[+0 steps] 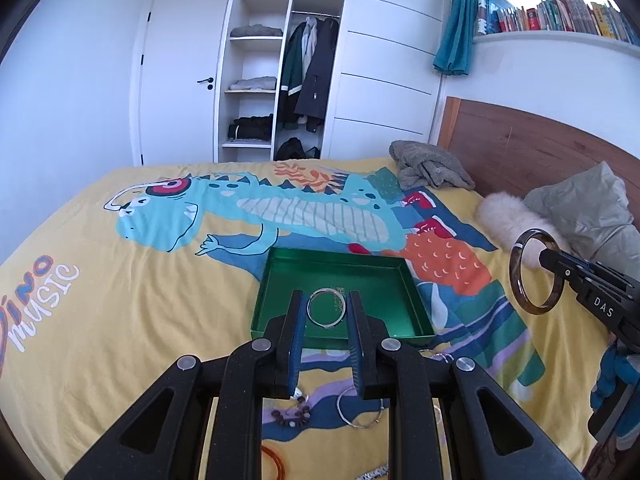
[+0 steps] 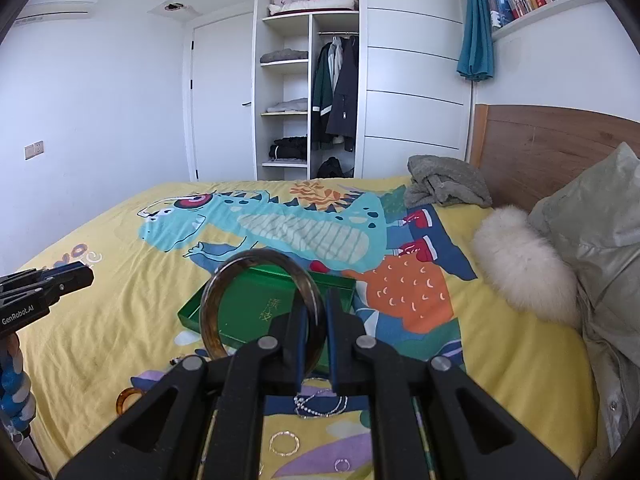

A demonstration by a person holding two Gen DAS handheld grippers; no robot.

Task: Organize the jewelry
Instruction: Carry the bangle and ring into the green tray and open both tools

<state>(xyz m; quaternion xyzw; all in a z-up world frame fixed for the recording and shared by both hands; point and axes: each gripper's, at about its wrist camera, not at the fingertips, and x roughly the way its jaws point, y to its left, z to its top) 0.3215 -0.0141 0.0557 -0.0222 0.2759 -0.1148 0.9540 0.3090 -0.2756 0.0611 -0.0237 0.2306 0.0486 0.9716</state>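
A green open box [image 1: 412, 300] lies on the yellow dinosaur bedspread, with a silver bangle [image 1: 326, 307] inside. My left gripper [image 1: 325, 300] hovers over the box's near edge, open and empty; it shows at the left in the right wrist view [image 2: 86, 276]. My right gripper [image 2: 316, 300] is shut on a brown tortoiseshell bangle [image 2: 208, 312], held upright above the bed; it shows to the right of the box in the left wrist view [image 1: 516, 276]. The box also shows in the right wrist view [image 2: 240, 304].
Loose jewelry lies on the near bedspread: a thin silver hoop [image 1: 360, 410], a beaded bracelet [image 1: 292, 416], an orange cord [image 1: 274, 460], a silver chain [image 2: 320, 404], a small ring [image 2: 284, 442], an amber ring [image 2: 126, 398]. A fluffy cushion [image 2: 524, 264] and pillow [image 2: 600, 240] lie right.
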